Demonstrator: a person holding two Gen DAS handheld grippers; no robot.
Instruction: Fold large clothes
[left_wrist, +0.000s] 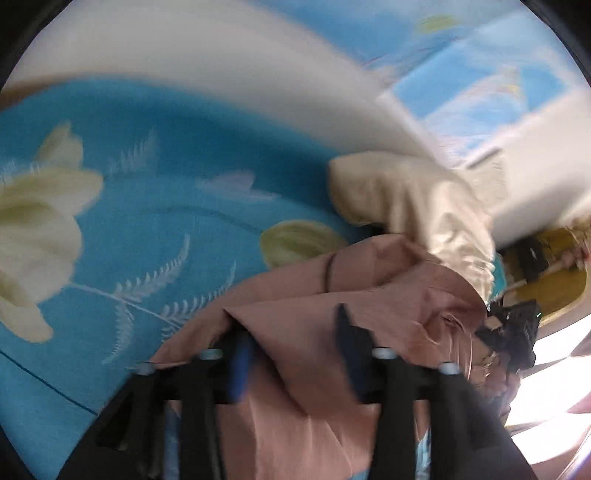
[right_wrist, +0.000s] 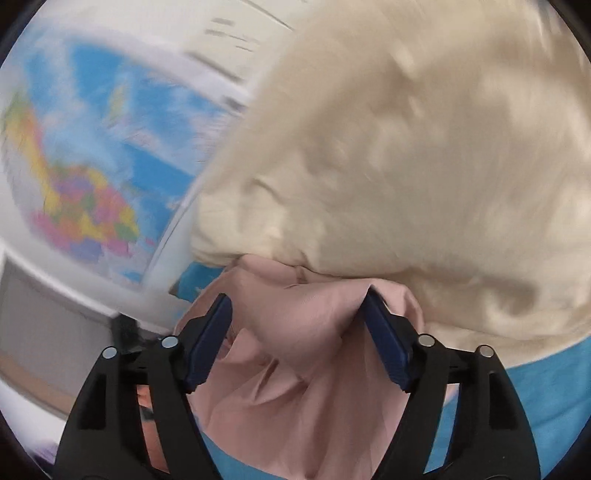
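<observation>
A dusty-pink garment (left_wrist: 295, 354) lies bunched on a blue floral sheet (left_wrist: 147, 229). My left gripper (left_wrist: 291, 332) is open, its blue-padded fingers (left_wrist: 240, 365) set apart with pink cloth bulging between them. In the right wrist view the same pink garment (right_wrist: 295, 354) rises in a fold between my right gripper's (right_wrist: 297, 302) fingers (right_wrist: 384, 339), which stand wide open. A cream garment (right_wrist: 406, 166) lies heaped just beyond the pink one; it also shows in the left wrist view (left_wrist: 413, 210). Both views are motion-blurred.
A white wall (left_wrist: 184, 48) and a colourful map poster (right_wrist: 85, 184) stand behind the bed. A black object (left_wrist: 517, 328) and a yellow thing (left_wrist: 554, 280) sit at the right of the left wrist view.
</observation>
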